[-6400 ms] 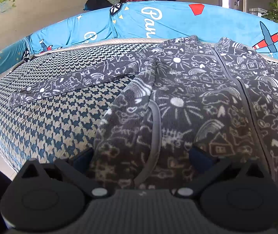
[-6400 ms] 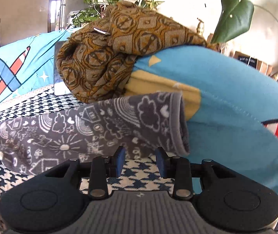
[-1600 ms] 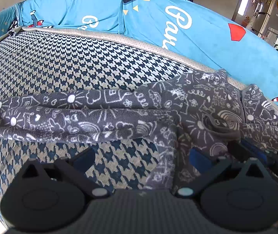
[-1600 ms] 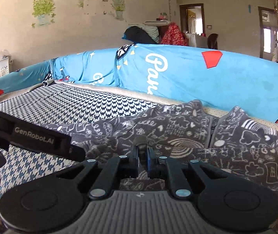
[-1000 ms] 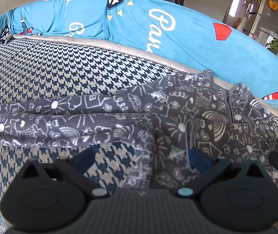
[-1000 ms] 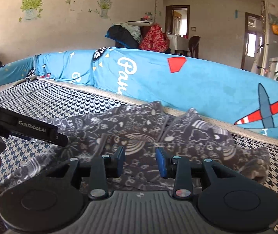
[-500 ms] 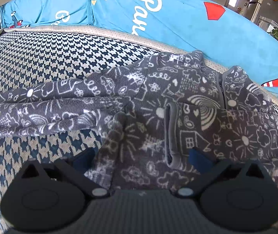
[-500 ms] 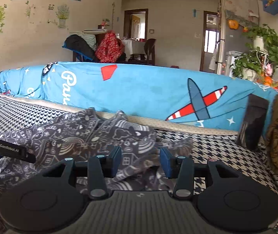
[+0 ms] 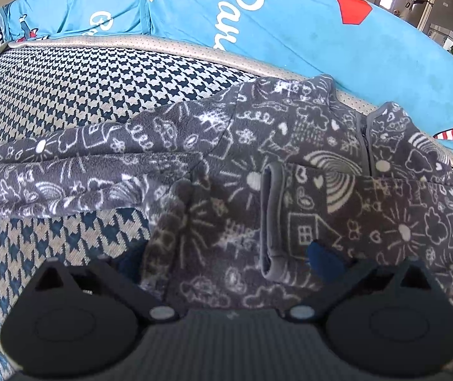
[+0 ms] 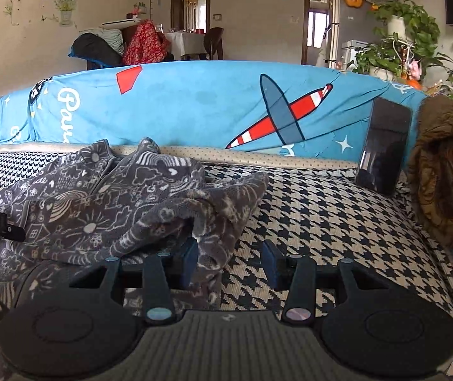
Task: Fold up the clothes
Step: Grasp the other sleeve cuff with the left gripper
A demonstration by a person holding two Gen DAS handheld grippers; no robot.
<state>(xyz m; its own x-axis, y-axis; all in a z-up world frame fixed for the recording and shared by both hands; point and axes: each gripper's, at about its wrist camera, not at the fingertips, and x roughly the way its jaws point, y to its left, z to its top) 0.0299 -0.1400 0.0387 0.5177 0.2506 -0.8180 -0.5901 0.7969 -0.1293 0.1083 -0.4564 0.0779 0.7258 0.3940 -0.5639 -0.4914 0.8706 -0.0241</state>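
Note:
A grey fleece jacket [image 9: 290,146] with white doodle print lies on the houndstooth sofa seat [image 9: 67,95]. One sleeve is folded across its chest, with the cuff [image 9: 271,219] near the middle. The other sleeve [image 9: 67,174] stretches out to the left. My left gripper [image 9: 226,258] hovers low over the jacket's body, open wide, with fabric lying flat between its fingers. In the right wrist view my right gripper [image 10: 230,263] is open at the jacket's bunched right shoulder [image 10: 213,209]. A fold of fleece touches its left finger [image 10: 190,262], and the pads do not press on it.
A dark phone [image 10: 383,146] leans against the blue sofa back [image 10: 194,111] at the right. A brown patterned garment [image 10: 445,165] is heaped at the right end of the seat. Bare houndstooth seat [image 10: 321,222] lies between jacket and phone. Potted plants [image 10: 410,38] stand behind.
My right gripper let go of the sleeve cuff on the chest, opened, and swung right to the jacket's right shoulder. My left gripper slid right and lower over the jacket's body.

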